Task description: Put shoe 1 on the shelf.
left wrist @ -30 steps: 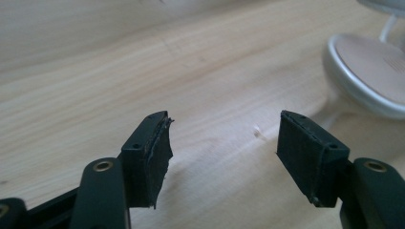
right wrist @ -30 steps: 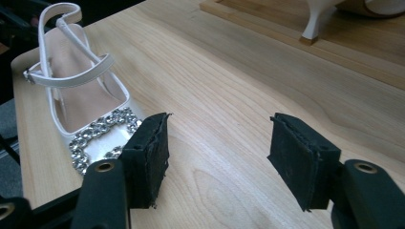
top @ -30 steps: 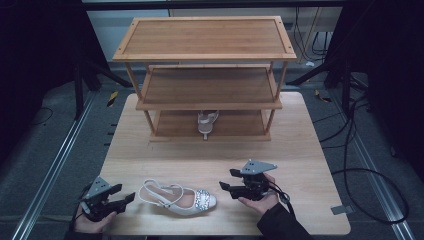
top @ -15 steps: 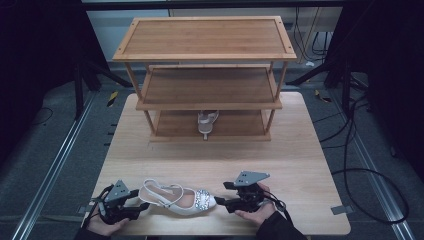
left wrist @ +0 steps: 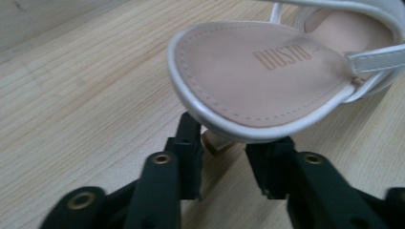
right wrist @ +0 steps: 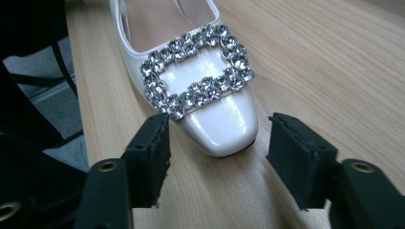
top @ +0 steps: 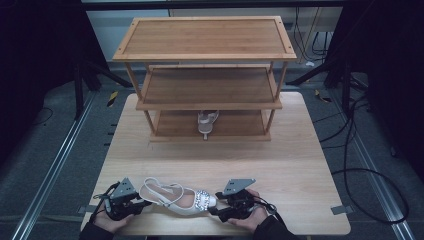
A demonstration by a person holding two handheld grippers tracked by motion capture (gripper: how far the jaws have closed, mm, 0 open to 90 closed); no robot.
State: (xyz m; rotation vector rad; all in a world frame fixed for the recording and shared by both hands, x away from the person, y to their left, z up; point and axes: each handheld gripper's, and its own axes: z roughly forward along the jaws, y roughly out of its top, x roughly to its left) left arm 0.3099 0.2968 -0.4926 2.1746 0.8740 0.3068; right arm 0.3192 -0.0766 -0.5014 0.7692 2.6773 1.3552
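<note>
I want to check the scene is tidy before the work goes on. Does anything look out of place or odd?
One white slingback shoe lies at the table's near edge, apart from its mate, which stands on the bottom shelf of the wooden rack. Nothing looks damaged or spilled.

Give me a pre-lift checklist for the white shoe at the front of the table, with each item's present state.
1. Left gripper fingers closed on the heel of the white shoe: ok; they have just been closing, heel between them.
2. Right gripper gripping the toe: not ok; its fingers stand apart on either side of it.
3. Right fingers clear of the crystal buckle: cannot tell; the left one is very near it.
4. Shoe upright on the table: ok.
5. Space on the rack beside the other shoe: ok.
</note>
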